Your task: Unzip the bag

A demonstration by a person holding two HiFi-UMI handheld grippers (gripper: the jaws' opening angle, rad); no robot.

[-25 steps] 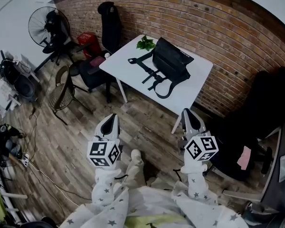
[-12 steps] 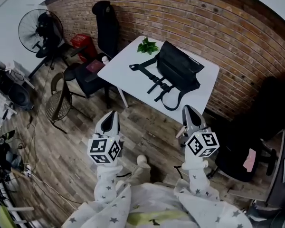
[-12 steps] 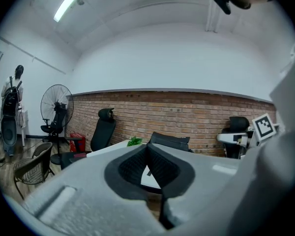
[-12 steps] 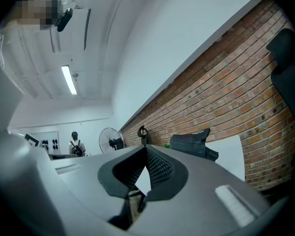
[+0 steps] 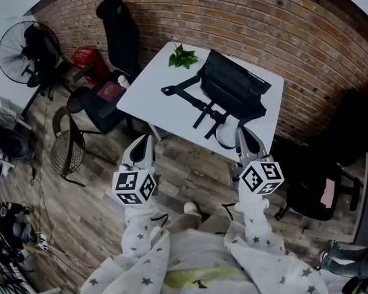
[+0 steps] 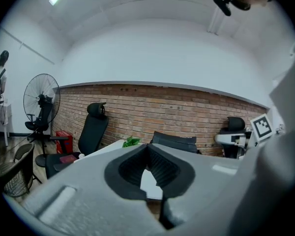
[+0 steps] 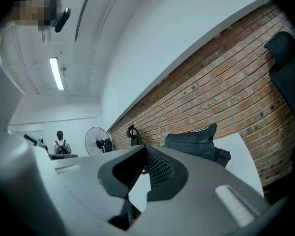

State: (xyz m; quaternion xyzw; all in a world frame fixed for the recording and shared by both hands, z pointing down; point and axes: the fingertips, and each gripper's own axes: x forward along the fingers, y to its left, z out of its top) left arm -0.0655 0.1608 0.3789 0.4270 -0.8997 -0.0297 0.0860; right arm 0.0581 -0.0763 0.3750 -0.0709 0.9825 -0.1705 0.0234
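Observation:
A black bag (image 5: 234,93) with loose straps lies on a white table (image 5: 153,84) against the brick wall. The bag (image 6: 174,142) also shows beyond the jaws in the left gripper view, and stands upright as the bag (image 7: 196,140) in the right gripper view. My left gripper (image 5: 143,146) hovers over the floor short of the table's near edge, shut and empty. My right gripper (image 5: 246,136) hangs at the table's near right corner, below the bag's straps, also shut with nothing in it.
A green leafy sprig (image 5: 183,57) lies at the table's far corner. A black office chair (image 5: 113,38) and a second seat with a red book (image 5: 107,90) stand left of the table. A fan (image 5: 21,48) is far left, another dark chair (image 5: 322,185) at right.
The table and bag have drawn nearer in the head view as the person walked forward. Both grippers kept their pose and stayed shut; the right one now reaches the table's edge.

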